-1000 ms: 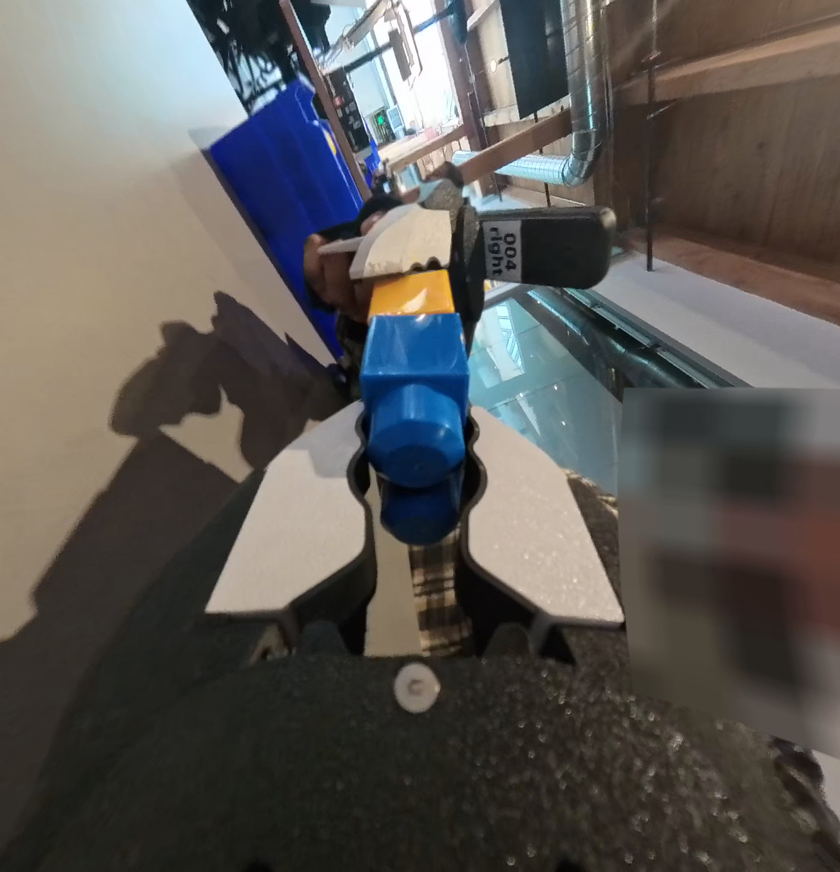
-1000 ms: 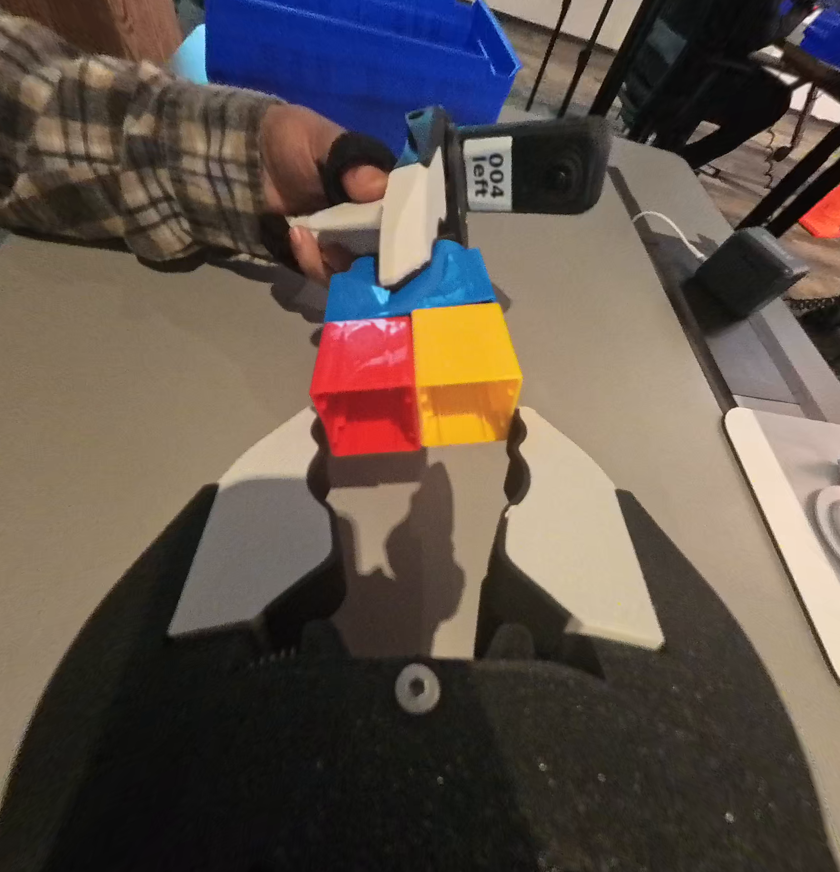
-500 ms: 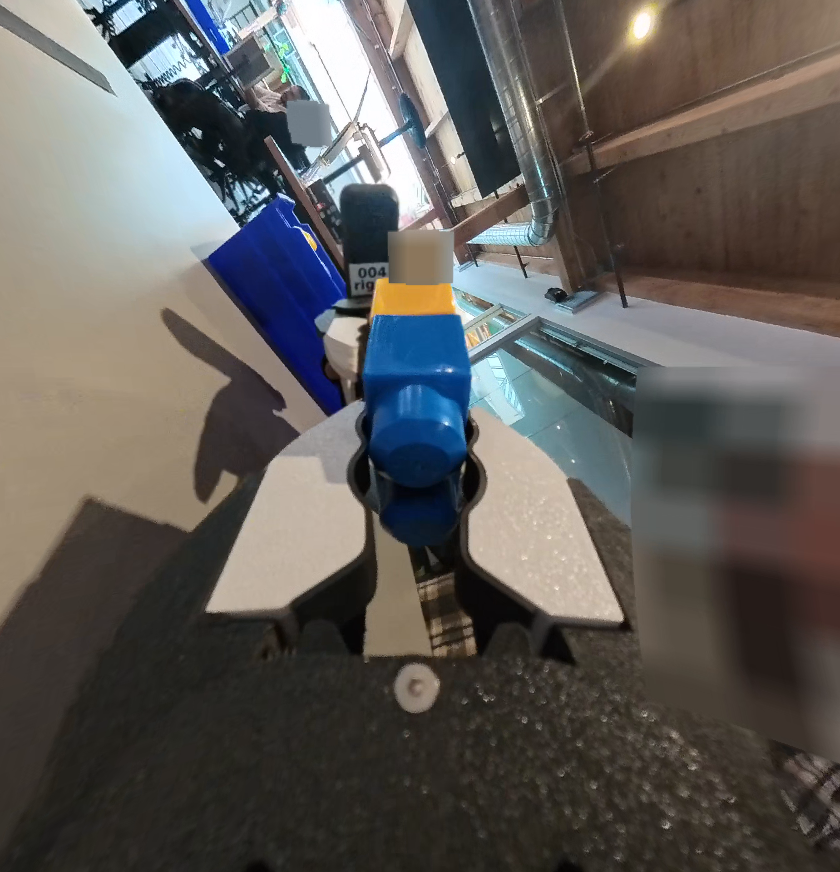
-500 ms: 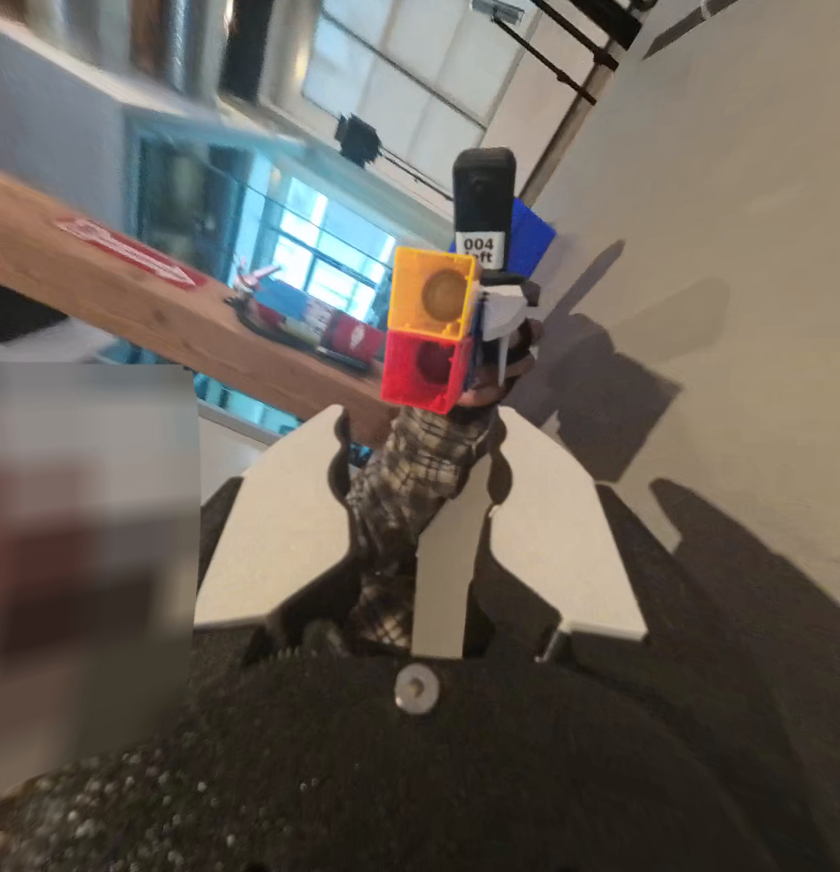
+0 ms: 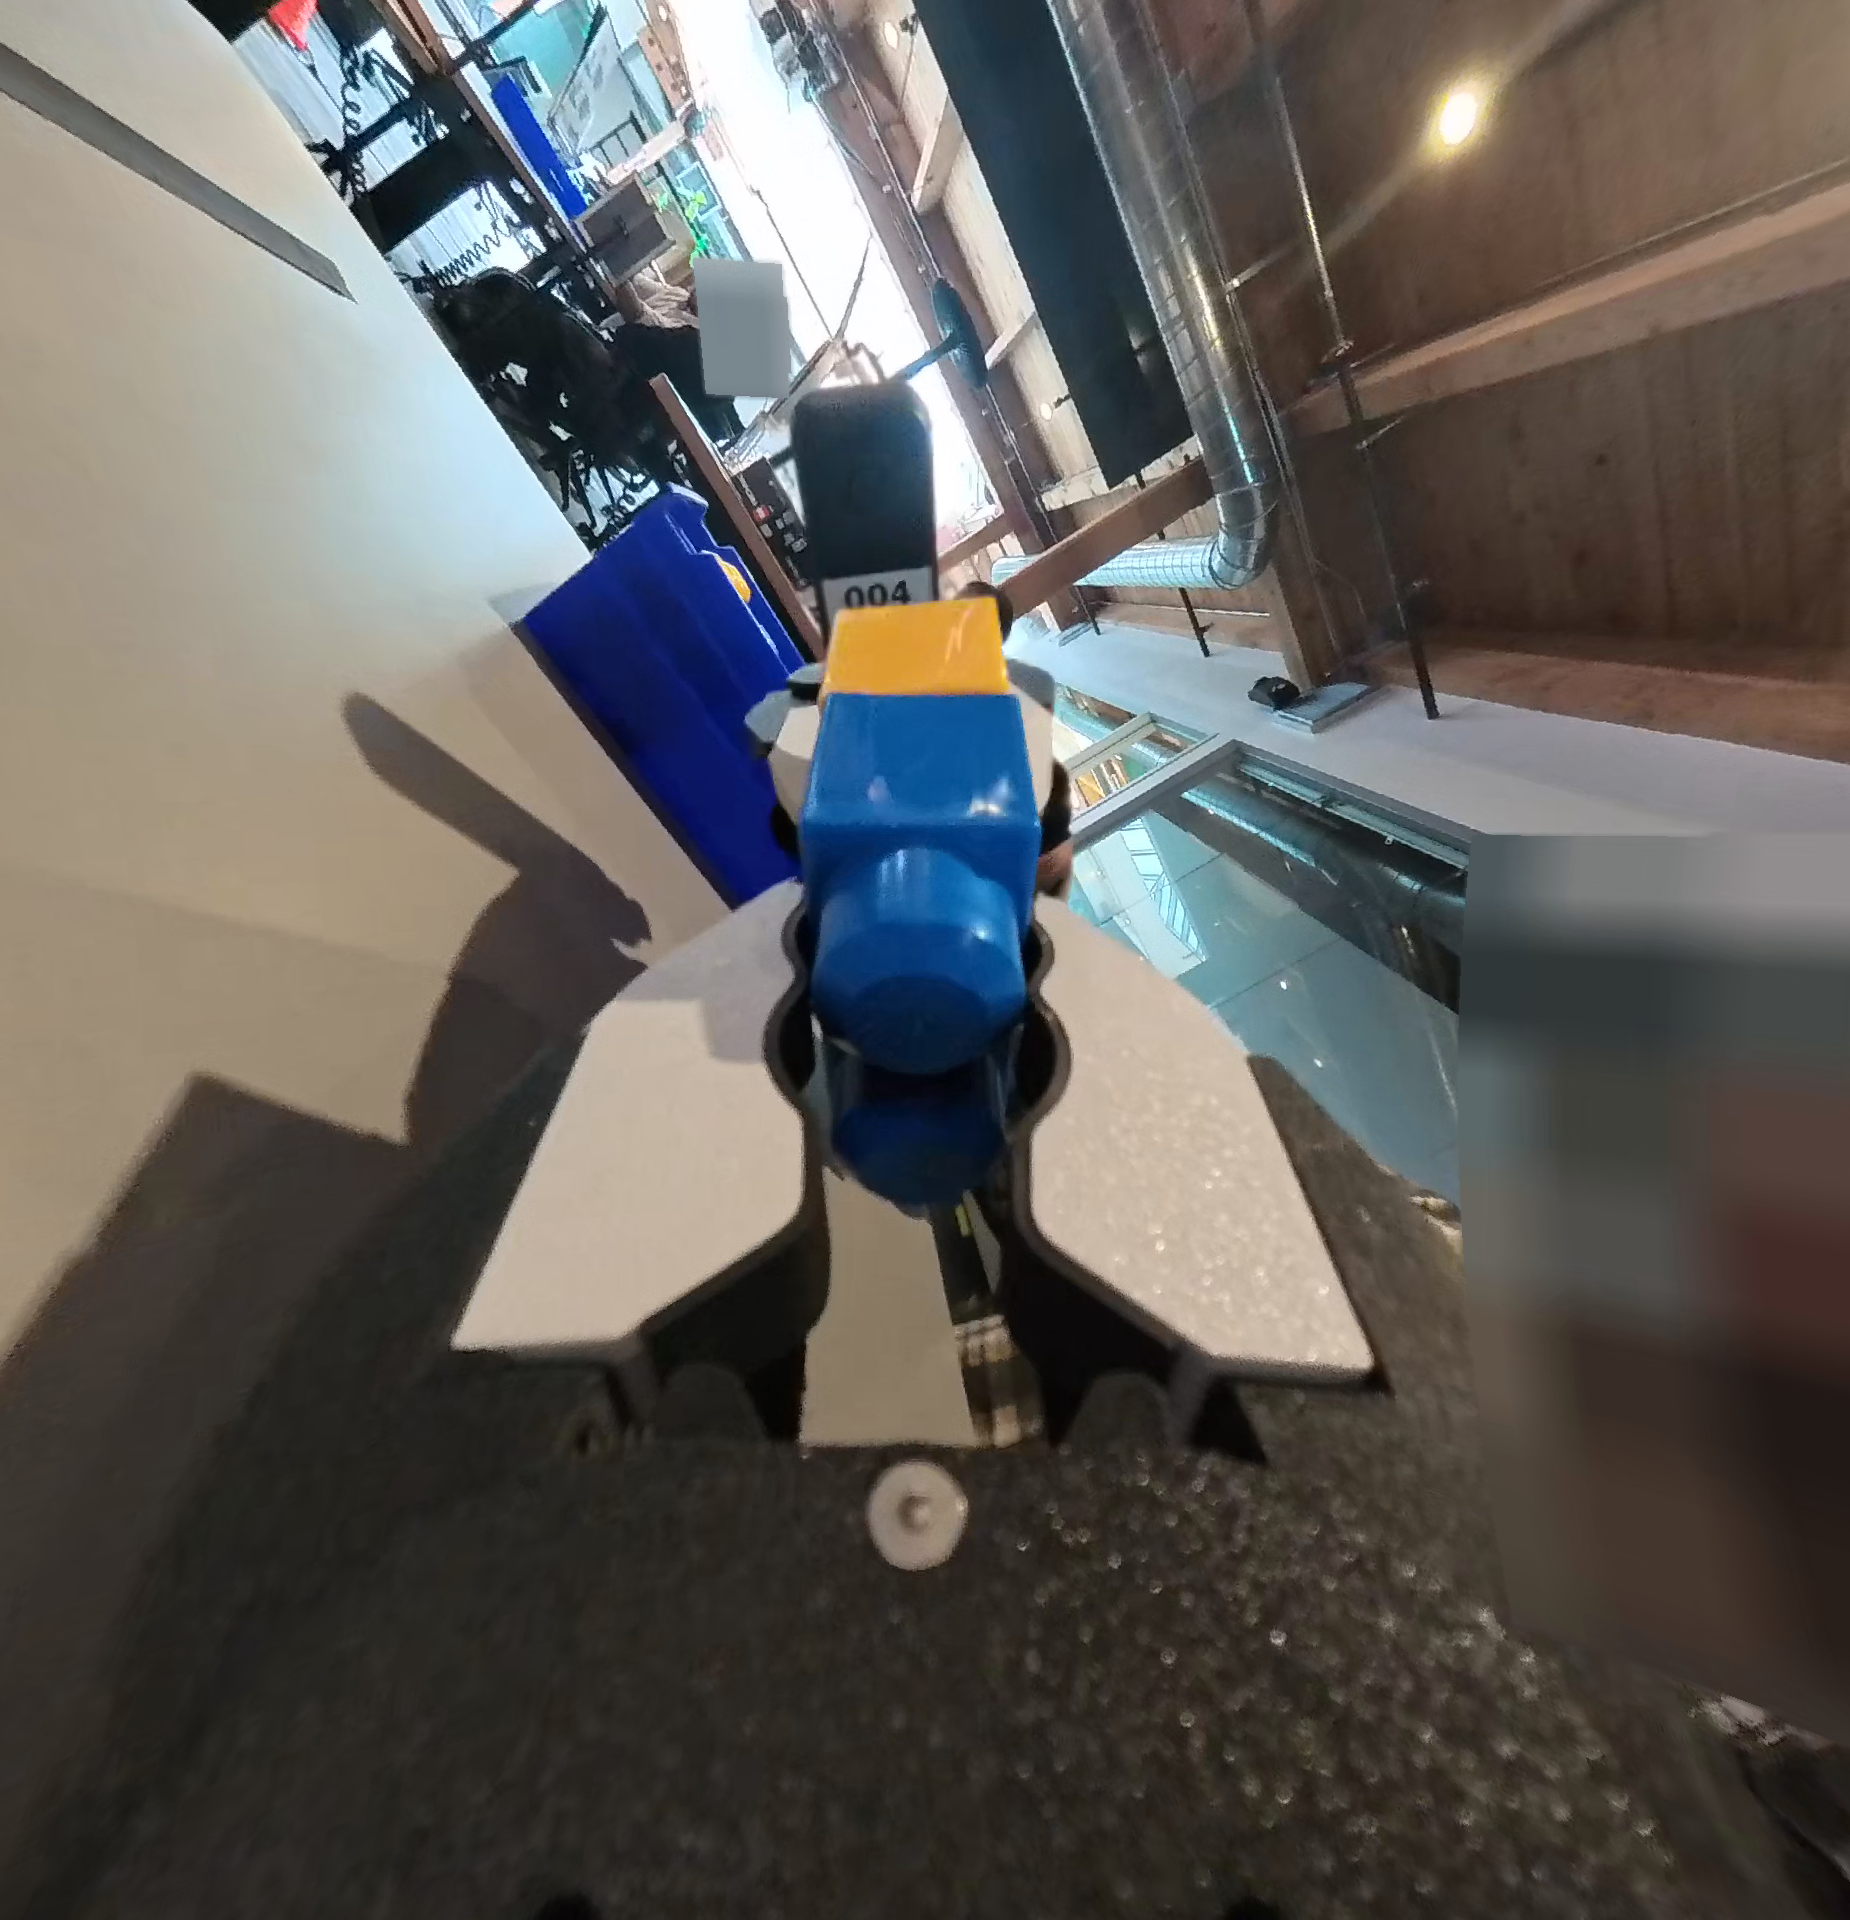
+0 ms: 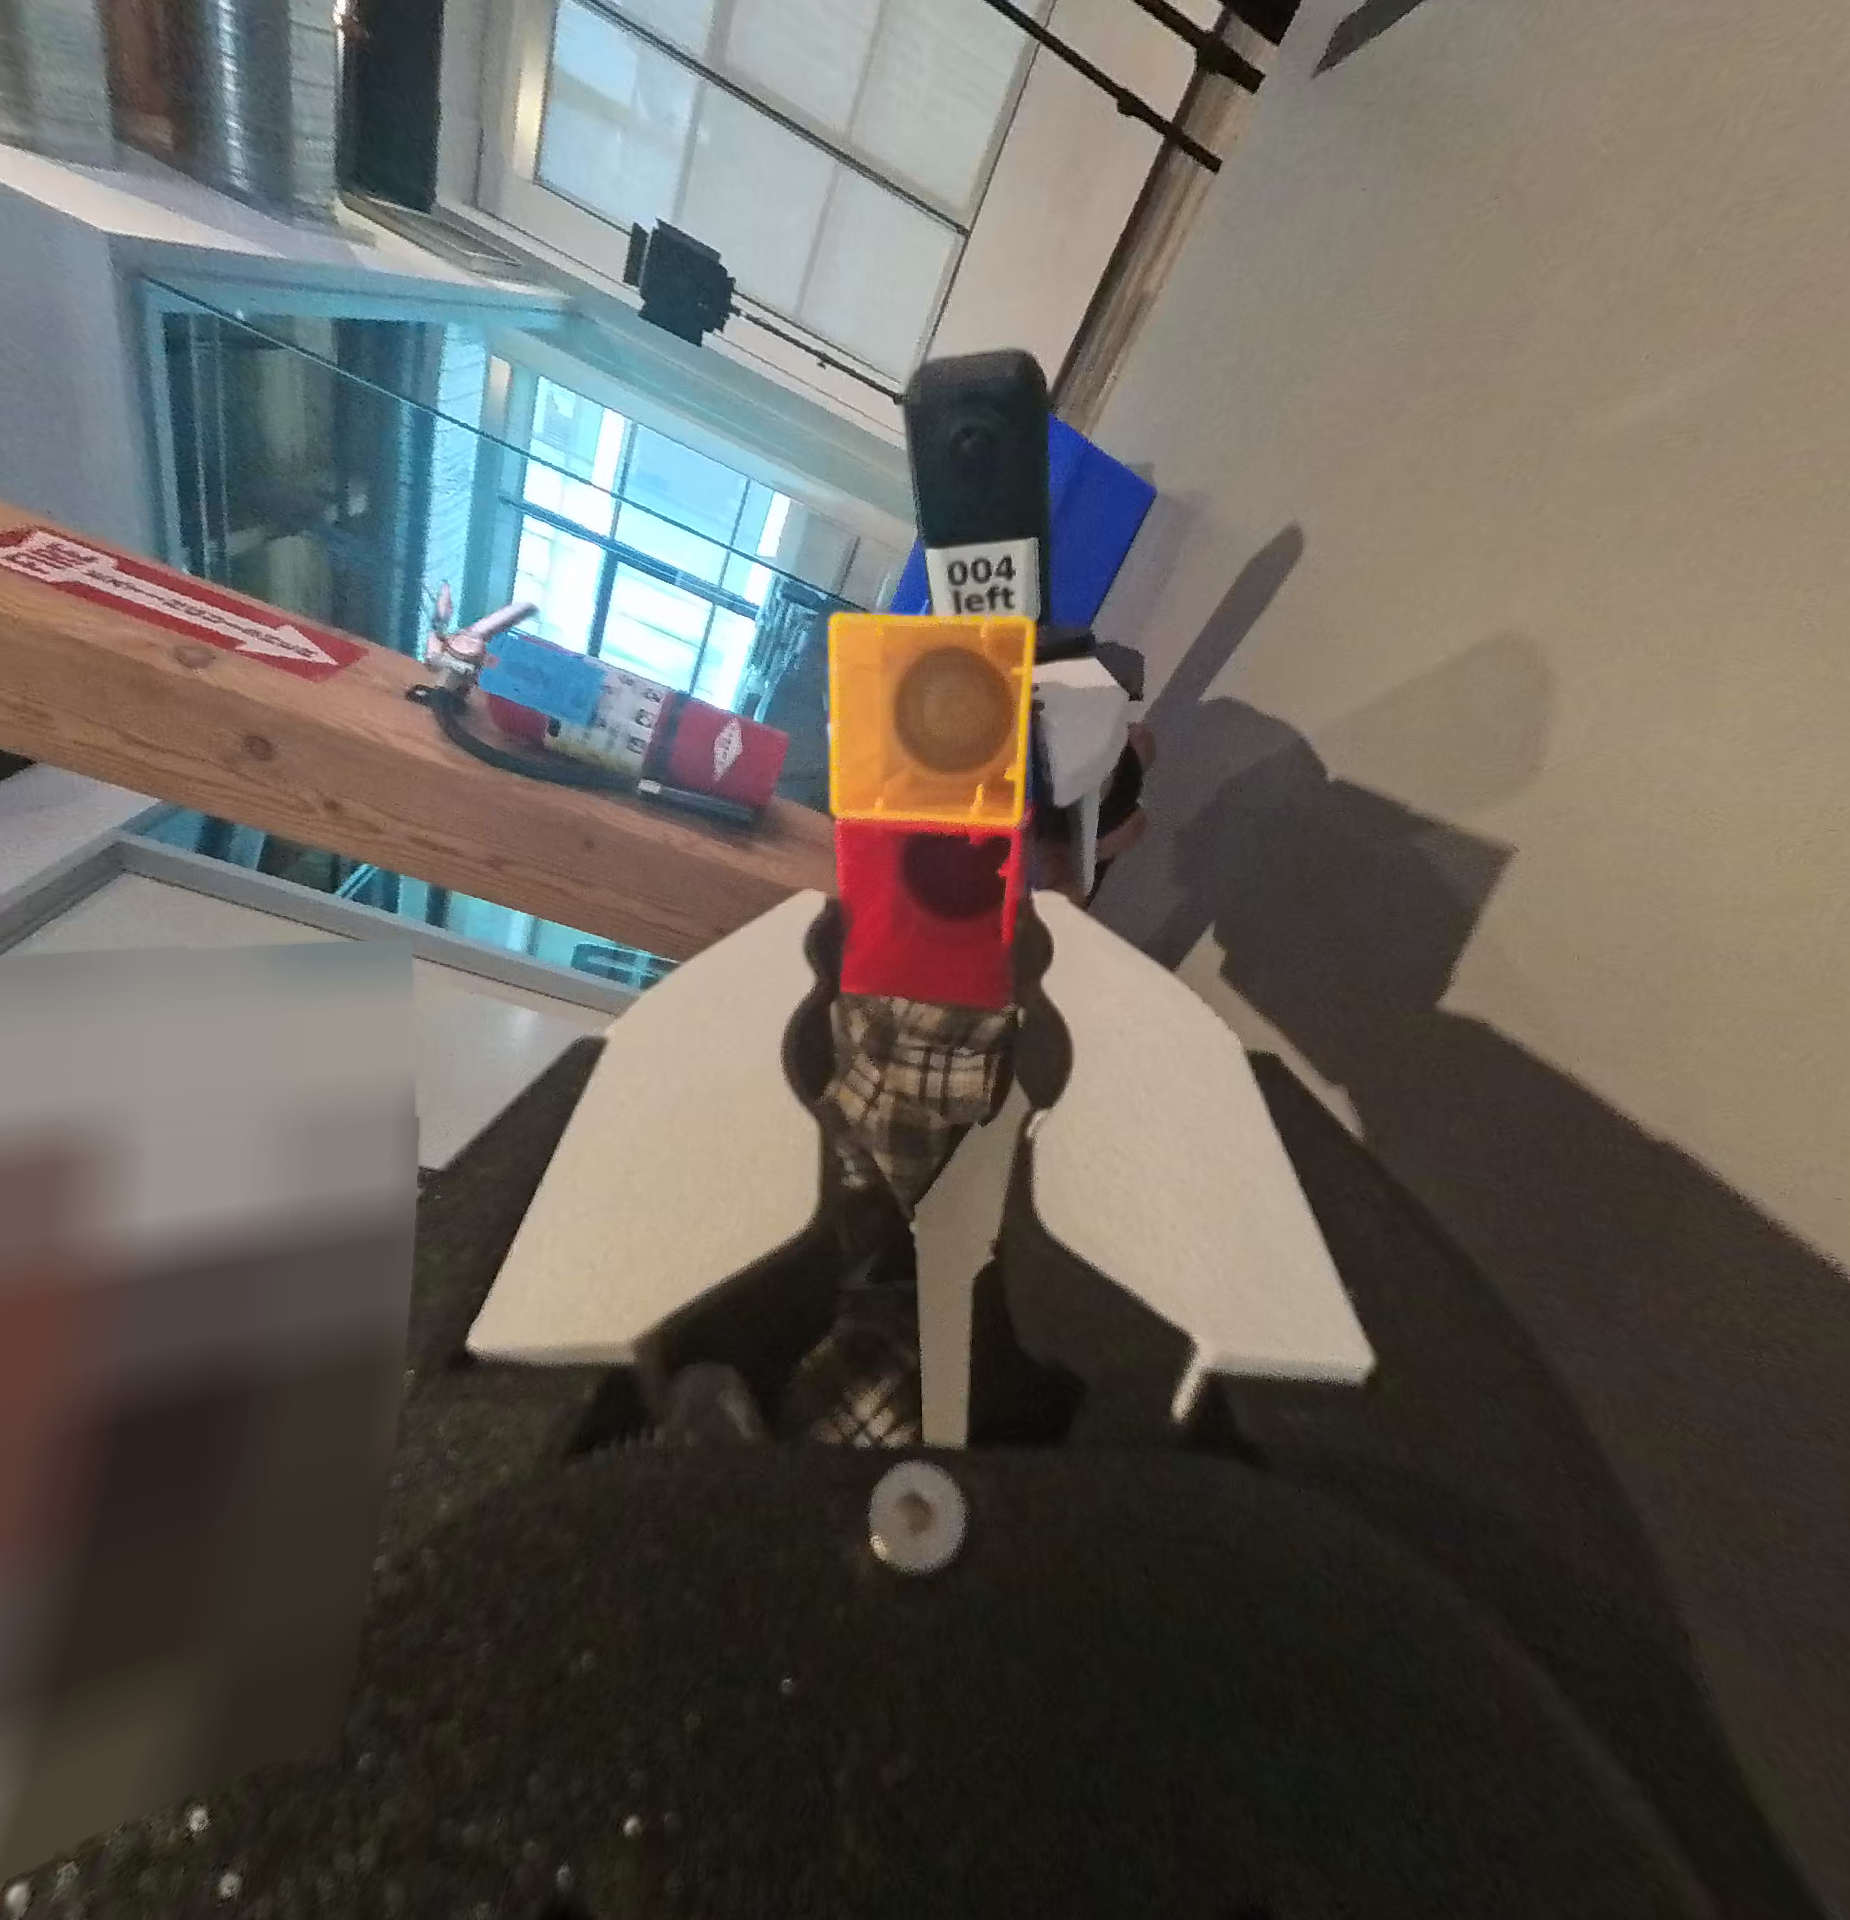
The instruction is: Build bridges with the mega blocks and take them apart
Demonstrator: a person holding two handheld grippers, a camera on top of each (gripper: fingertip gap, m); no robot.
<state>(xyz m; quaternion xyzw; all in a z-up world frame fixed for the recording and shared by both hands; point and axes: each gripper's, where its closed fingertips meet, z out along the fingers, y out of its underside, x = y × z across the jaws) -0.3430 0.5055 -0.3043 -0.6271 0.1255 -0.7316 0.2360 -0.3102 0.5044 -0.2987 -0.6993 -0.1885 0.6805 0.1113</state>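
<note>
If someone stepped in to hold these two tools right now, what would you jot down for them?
Left gripper: shut on the blue plastic block, held up off the grey table.
Right gripper: fingers flank the red plastic block; grip unclear.
Yellow plastic block and red one sit side by side, apparently on the blue one.
Done: the three blocks are lifted.
Left: pull them apart.

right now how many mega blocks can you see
3: the blue block clamped in the left gripper, the yellow block and the red block stuck on its far side. Others may be hidden.
</note>
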